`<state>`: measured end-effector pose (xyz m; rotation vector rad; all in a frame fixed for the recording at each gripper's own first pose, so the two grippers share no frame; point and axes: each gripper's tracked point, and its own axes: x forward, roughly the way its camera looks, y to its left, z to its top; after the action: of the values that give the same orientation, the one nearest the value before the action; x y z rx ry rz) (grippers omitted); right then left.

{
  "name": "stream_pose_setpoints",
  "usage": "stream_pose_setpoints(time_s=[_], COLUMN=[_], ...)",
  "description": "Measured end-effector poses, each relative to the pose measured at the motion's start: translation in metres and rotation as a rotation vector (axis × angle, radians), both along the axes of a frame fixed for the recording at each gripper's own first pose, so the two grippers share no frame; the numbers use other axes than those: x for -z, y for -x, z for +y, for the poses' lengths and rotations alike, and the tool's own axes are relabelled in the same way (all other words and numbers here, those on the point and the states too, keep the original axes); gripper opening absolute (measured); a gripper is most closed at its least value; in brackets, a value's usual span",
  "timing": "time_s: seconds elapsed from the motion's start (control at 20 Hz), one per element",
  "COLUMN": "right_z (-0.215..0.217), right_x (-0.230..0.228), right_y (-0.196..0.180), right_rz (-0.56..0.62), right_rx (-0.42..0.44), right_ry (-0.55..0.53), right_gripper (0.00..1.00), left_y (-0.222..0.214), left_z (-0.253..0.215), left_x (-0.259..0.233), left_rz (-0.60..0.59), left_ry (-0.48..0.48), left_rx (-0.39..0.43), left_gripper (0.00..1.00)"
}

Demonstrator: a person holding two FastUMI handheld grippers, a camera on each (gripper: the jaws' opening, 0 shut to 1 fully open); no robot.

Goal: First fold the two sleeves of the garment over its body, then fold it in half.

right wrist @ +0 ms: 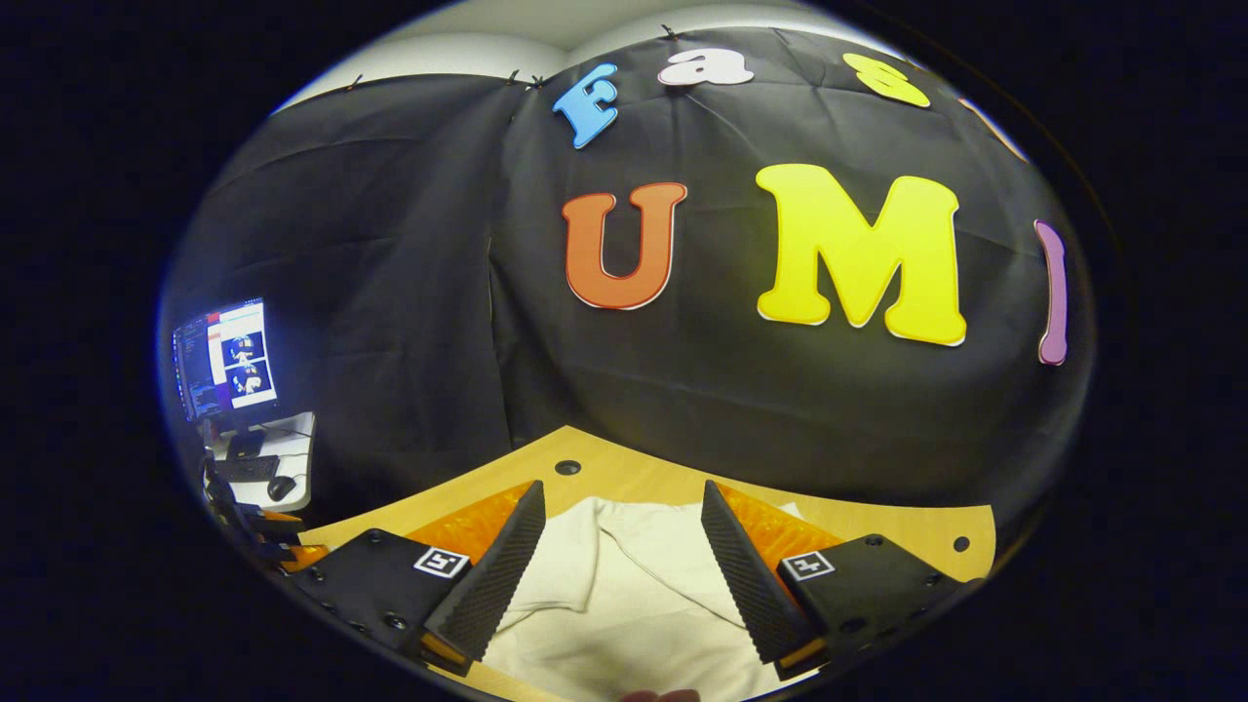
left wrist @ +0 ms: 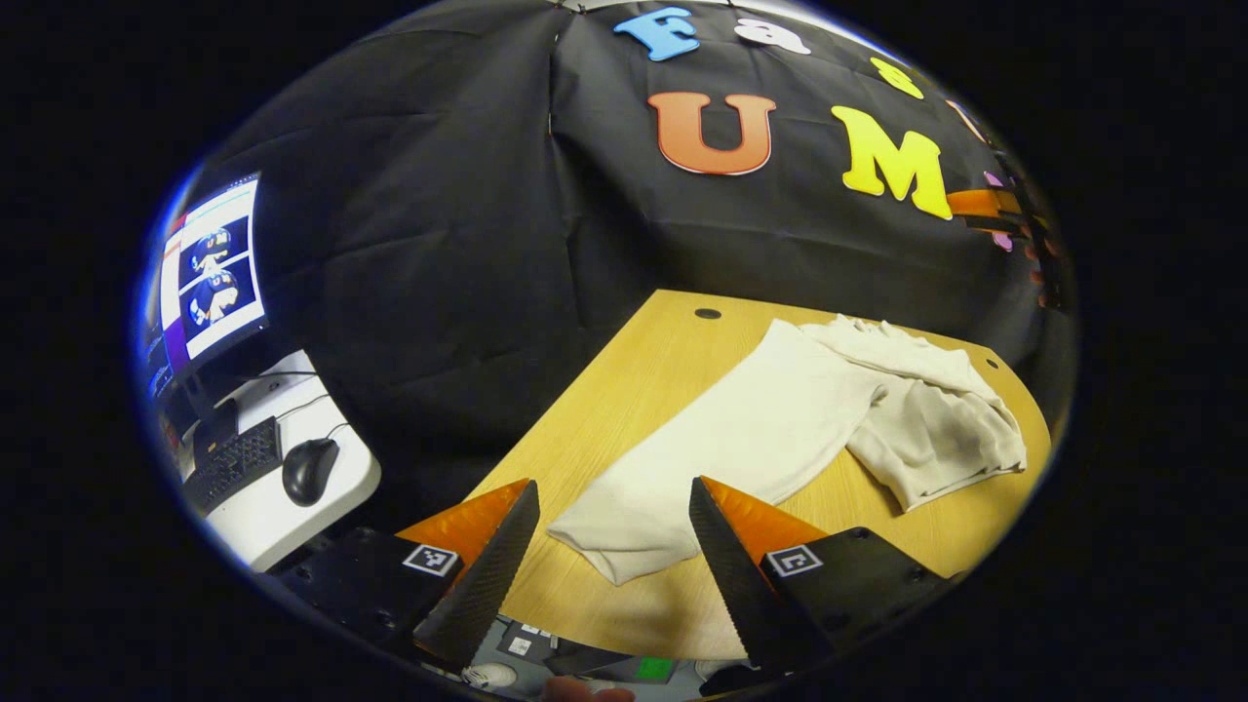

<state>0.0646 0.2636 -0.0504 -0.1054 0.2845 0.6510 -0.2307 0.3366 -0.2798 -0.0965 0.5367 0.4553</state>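
Observation:
A cream long-sleeved garment point(left wrist: 780, 429) lies on the wooden table point(left wrist: 624, 390). Its body runs from the near edge toward the back, and a sleeve lies folded and bunched on its right side point(left wrist: 936, 429). My left gripper point(left wrist: 614, 517) stands open above the table's near edge, the garment's near end between its spread fingers and below them. In the right gripper view the garment point(right wrist: 624, 585) lies under my right gripper point(right wrist: 619, 546), which is open with nothing between its fingers. Folded layers of cloth show between them.
A white side desk point(left wrist: 283, 497) to the left carries a monitor point(left wrist: 210, 273), a keyboard and a mouse point(left wrist: 310, 468). The black cloth wall stands right behind the table. The other gripper and a hand show at the right edge point(left wrist: 1014, 219). Cable holes mark the tabletop point(left wrist: 708, 314).

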Motion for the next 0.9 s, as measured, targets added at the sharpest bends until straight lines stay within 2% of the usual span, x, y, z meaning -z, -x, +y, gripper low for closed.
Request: stream_pose_setpoints(time_s=[0.1, 0.3, 0.6, 0.85, 0.9], right_z=[-0.016, -0.035, -0.041, -0.039, -0.041], right_x=[-0.001, 0.003, 0.007, 0.009, 0.013], right_y=[0.018, 0.026, 0.036, 0.047, 0.049], right_rz=[0.018, 0.021, 0.031, 0.047, 0.058], right_rx=[-0.001, 0.015, 0.023, 0.008, 0.009], right_ry=[0.016, 0.066, 0.073, 0.074, 0.080], right_gripper=[1.00, 1.00, 1.00, 1.00, 1.00], left_y=[-0.002, -0.005, -0.003, 0.000, -0.002], left_z=[0.005, 0.015, 0.019, 0.017, 0.016], left_x=[0.015, 0.039, 0.061, 0.064, 0.064], left_rz=[0.024, 0.049, 0.087, 0.058, 0.051], left_ry=[-0.006, -0.001, 0.021, 0.037, 0.030], left_rx=[0.019, 0.055, 0.057, 0.041, 0.047], left_gripper=[0.98, 0.99, 0.98, 0.99, 0.96])
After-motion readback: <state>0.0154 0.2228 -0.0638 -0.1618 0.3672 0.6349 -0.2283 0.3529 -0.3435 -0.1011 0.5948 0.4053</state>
